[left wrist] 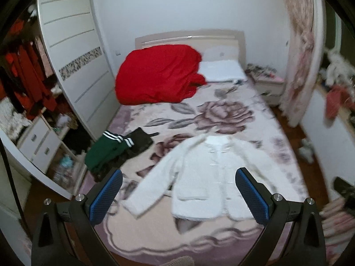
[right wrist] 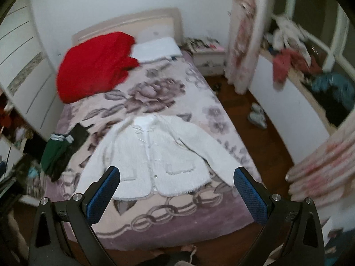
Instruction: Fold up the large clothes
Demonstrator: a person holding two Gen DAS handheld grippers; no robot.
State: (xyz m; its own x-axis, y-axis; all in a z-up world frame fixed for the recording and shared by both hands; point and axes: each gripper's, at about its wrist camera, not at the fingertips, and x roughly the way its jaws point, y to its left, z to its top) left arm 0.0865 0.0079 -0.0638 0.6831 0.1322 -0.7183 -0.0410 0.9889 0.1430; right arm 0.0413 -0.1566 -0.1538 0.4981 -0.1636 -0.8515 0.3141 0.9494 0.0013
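From the left wrist, the left gripper (left wrist: 178,178) was released, its blue pads spread wide and holding nothing, poised well above the foot of the bed (left wrist: 221,239) and looking down its length. The white fleece jacket (left wrist: 199,177) lay flat and face-up on the floral blanket (left wrist: 221,115), collar toward twelve o'clock, hem toward six, one sleeve angled out to about eight o'clock. It looked soft, thick and light, the sort of pile that would sag rather than hold a crease, so I judged a pinch at the shoulder seam or sleeve cuff the surest hold. A red bundle (left wrist: 157,75) sat at eleven o'clock near the headboard, and a green striped garment (left wrist: 106,153) at nine o'clock by the bed's edge, clear of the jacket.

From the right wrist, the right gripper (right wrist: 177,177) was likewise released and empty, held high over the foot of the bed and tilted down. The jacket (right wrist: 155,153) sat centred just beyond the fingertips, its other sleeve trailing toward four o'clock near the mattress edge. Its fluffy surface should grip well against the pads; the hem corner or that cuff seemed a fair first hold. Motion blur left finer detail unclear.
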